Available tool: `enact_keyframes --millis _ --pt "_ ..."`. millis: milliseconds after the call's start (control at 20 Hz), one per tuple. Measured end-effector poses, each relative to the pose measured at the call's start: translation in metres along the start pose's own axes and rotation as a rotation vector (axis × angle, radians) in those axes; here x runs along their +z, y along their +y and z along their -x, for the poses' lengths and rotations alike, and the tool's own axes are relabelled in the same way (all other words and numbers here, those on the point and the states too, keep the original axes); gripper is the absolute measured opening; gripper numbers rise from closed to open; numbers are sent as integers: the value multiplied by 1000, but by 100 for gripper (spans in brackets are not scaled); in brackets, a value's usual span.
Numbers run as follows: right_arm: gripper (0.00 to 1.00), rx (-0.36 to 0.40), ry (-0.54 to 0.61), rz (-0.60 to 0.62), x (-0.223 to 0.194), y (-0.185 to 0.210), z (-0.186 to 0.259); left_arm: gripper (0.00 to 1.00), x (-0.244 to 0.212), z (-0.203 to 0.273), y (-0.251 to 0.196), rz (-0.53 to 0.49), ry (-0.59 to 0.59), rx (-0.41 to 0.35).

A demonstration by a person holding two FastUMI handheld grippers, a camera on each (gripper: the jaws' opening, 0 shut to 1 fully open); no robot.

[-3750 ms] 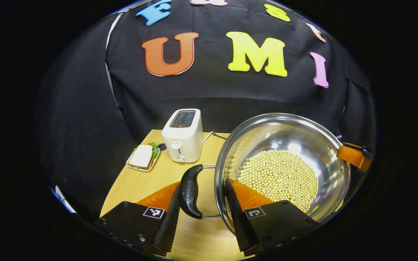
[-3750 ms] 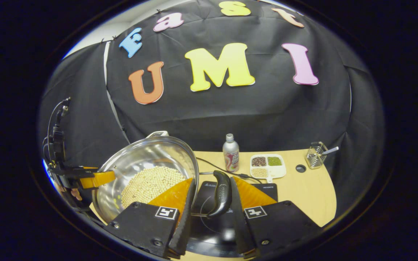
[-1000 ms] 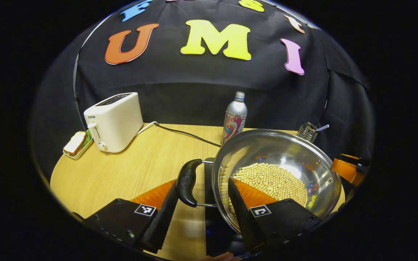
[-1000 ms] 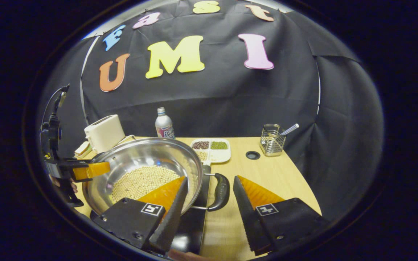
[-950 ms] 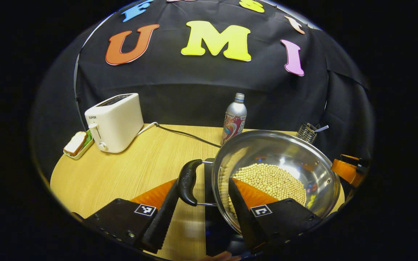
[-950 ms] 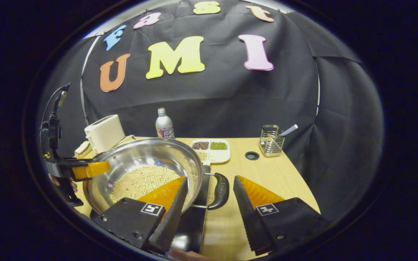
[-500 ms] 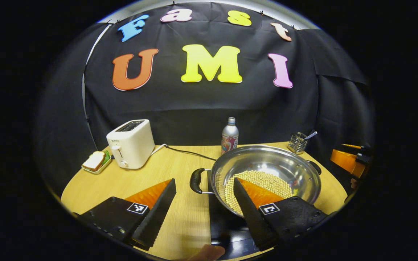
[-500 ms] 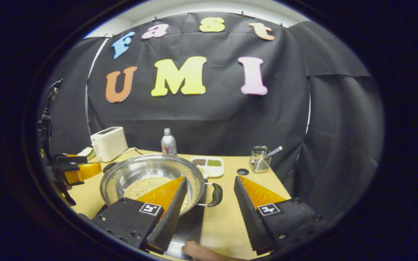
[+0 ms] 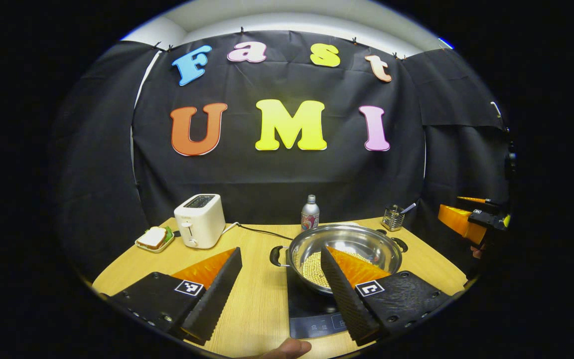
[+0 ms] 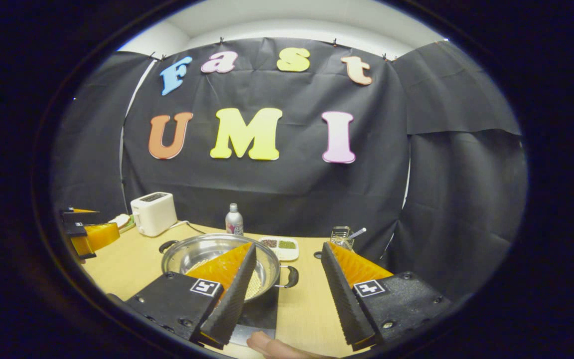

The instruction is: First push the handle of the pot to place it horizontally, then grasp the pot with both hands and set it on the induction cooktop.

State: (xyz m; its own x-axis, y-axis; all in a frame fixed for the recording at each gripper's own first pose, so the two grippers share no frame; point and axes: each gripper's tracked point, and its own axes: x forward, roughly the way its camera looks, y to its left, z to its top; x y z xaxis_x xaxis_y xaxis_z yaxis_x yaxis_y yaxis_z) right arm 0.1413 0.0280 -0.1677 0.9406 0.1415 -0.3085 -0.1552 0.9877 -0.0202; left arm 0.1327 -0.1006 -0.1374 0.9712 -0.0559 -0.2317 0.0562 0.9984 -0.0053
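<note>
Setting: black-draped booth, light wood table [image 9: 247, 309] with a curved edge.
Sandwich: far left on a small tray [image 9: 153, 238], bread with green leaf.
Toaster: white [image 9: 199, 220], just right of the sandwich; cord runs along the table toward the bottle.
Writing: toaster front and bottle label too small to read; square black-and-white markers on both grippers' bodies.
Left gripper: [image 9: 281, 259] fingers spread wide, holding nothing, raised above the table and apart from the pot.
Pot: steel, shiny, wide and shallow [image 9: 345, 249], pale beans [image 9: 312, 269] in the bottom, black loop handles out flat on both sides; sits on the black induction cooktop [image 9: 312, 311], centre-right of the table.
Bottle: metal, printed label [image 9: 309, 213], behind the pot.
Utensil holder: wire, [image 9: 393, 218], back right, one utensil in it.
Right gripper: [image 10: 288, 257] jaws wide apart, empty, clear of the pot; also at the right edge of the left gripper view.
Right gripper view extra: divided white dish [image 10: 280, 247] of dark, green and pale grains behind the pot; round table hole beside the holder.
Fingertip: [image 9: 287, 347] at the bottom edge, near the cooktop's front.
</note>
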Motion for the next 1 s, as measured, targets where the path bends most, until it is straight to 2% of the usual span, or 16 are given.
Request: enact_keyframes --millis 250,350,500,750,1000 --pt "83 -11 -92 -14 28 0 59 95 24 48 -7 -15 -63 -5" --pt "100 -23 -121 -16 33 -3 78 95 29 69 -10 -19 -86 -6" --pt "100 -28 -141 -18 42 -1 108 95 43 104 -11 -21 -140 18" --pt "100 -35 -193 -41 58 -7 165 94 65 158 -20 9 -222 10" --pt "100 -79 -229 -80 61 -21 215 94 74 195 -15 19 -257 4"
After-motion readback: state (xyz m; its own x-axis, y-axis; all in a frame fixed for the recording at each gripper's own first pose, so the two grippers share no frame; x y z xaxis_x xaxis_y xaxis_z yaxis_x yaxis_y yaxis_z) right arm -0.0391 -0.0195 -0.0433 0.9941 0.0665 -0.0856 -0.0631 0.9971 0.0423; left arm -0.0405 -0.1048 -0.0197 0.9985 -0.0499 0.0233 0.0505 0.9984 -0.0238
